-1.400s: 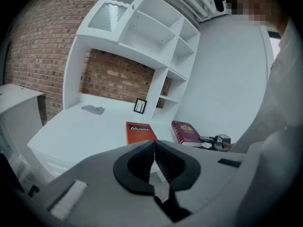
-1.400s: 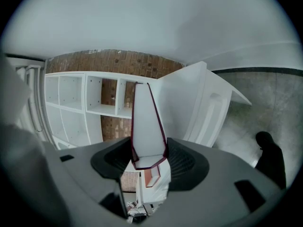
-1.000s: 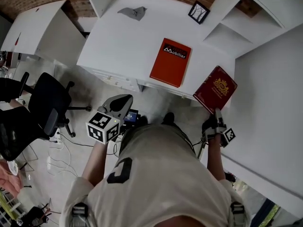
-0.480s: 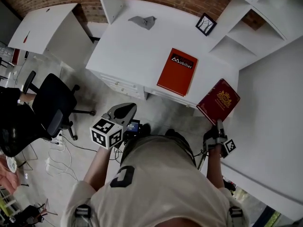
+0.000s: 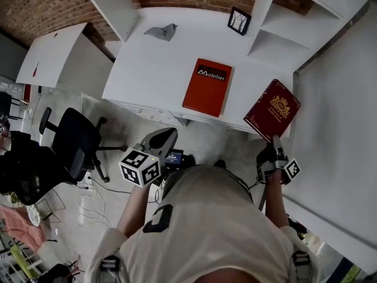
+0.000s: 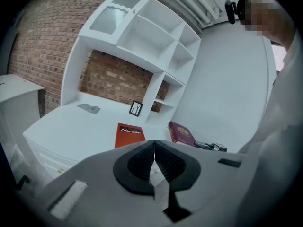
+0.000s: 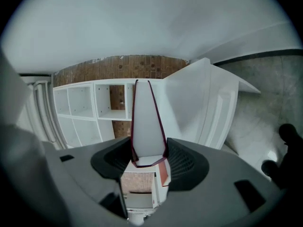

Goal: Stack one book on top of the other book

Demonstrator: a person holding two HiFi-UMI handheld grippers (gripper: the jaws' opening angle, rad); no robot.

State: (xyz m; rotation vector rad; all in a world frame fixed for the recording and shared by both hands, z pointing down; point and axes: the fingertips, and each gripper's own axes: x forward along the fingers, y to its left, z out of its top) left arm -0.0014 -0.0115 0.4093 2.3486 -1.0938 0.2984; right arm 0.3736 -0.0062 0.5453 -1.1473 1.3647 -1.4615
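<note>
An orange-red book (image 5: pixel 207 87) lies flat near the front edge of the white desk (image 5: pixel 159 63). It also shows in the left gripper view, orange-red book (image 6: pixel 129 135). My right gripper (image 5: pixel 274 145) is shut on the lower edge of a dark red book (image 5: pixel 272 111) with a gold emblem. That book hangs tilted in the air off the desk's right front corner. Between the right gripper's (image 7: pixel 149 160) pads I see the dark red book (image 7: pixel 147 122) edge-on. My left gripper (image 5: pixel 165 135) hovers over the floor in front of the desk, its jaws (image 6: pixel 154 148) shut and empty.
A grey cloth (image 5: pixel 162 32) and a small picture frame (image 5: pixel 238 20) lie at the back of the desk. White shelves (image 5: pixel 283 28) stand at the right, beside a large white surface (image 5: pixel 336 128). A black office chair (image 5: pixel 76 143) and cables (image 5: pixel 91 193) are on the floor to the left.
Both hands have risen a little towards the desk. The right gripper keeps its hold on the dark red book. The left gripper stays shut.
</note>
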